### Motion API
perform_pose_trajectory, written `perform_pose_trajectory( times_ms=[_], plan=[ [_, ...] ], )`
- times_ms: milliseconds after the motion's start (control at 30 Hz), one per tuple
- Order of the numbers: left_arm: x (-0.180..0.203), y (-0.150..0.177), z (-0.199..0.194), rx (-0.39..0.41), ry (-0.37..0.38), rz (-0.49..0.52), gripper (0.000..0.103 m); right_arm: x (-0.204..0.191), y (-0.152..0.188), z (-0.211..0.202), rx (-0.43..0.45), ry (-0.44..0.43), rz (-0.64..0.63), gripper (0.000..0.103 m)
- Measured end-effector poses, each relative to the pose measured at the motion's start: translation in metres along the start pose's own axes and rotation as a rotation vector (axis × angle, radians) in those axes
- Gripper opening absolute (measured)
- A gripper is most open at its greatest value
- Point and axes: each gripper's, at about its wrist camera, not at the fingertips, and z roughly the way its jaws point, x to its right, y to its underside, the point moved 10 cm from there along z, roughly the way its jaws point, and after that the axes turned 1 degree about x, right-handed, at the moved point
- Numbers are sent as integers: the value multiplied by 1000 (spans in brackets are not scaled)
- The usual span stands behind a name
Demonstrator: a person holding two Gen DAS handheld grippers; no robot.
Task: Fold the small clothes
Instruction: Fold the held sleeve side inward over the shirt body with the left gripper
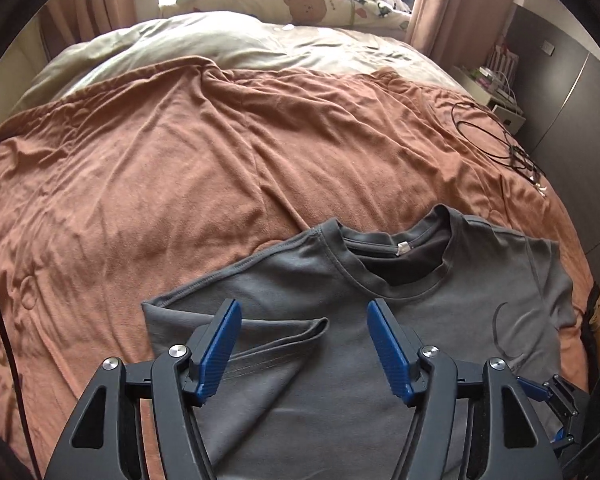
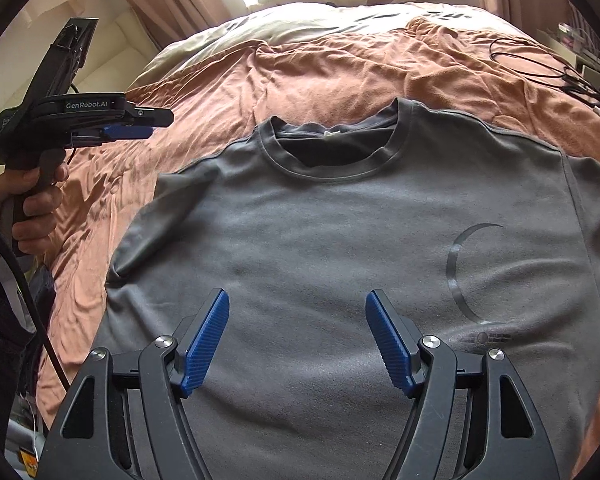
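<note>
Folding is mid-way: grey T-shirt (image 2: 340, 240) lies front-up on the brown blanket (image 1: 180, 152), near the foot of the bed, collar (image 2: 332, 148) pointing to the pillows. One sleeve (image 1: 260, 344) is already turned in over the chest, as the left wrist view shows; the other sleeve (image 2: 596, 208) lies flat and spread out at the right edge of the right wrist view.

Left gripper (image 1: 304, 340) hangs above the folded-in sleeve, jaws spread, nothing between the blue pads (image 1: 220, 348); cloth is below them, not pinched. Right gripper (image 2: 298, 336) hangs over the middle of the chest, jaws equally spread, empty. So both tongs are released. Left gripper also shows side-on in the right wrist view, held by a hand (image 2: 32, 208) off the shirt's edge, over blanket.

My read: first side fold is set, next is the opposite side. That calls for the right gripper to go out to the flat sleeve or shoulder seam, pinch one layer pair at the edge, and bring it across to the midline; left can pin the centre. After that, hem up to collar.

Hard to see:
- Hem and lower body of the shirt are cut off behind both gripper frames.
- Far sleeve end runs out of frame in the right view.
- Whether the turned-in side is only the sleeve or a strip of the body too: cannot tell.
- Black cable (image 1: 496, 136) lies on the blanket's far right, well apart from the shirt.
</note>
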Motion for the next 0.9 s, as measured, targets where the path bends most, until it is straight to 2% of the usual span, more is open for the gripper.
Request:
perform_pose_trajectory(
  times_ms=[100,233,367,567,767,833,900],
  plan=[
    [-21,7,-3,0,-38,-33,68,-2,-1,-2,7,-8,4,73],
    [-53,23,-5,-9,-99,-58,68,-7,-3,-2,11,-20,3,74],
    [-80,43,3,-37,-129,-90,68,-12,-4,0,15,-21,-10,74],
    [-111,70,24,-77,-165,-125,67,-15,-4,9,8,-24,-12,74],
    [-131,94,47,-117,-144,-184,63,-15,-5,22,4,-7,-8,74],
    [-134,101,54,-123,-138,-197,60,-15,-5,26,5,-5,1,74],
    [-136,106,60,-130,-126,-199,43,-15,-4,29,7,-2,4,73]
  ],
)
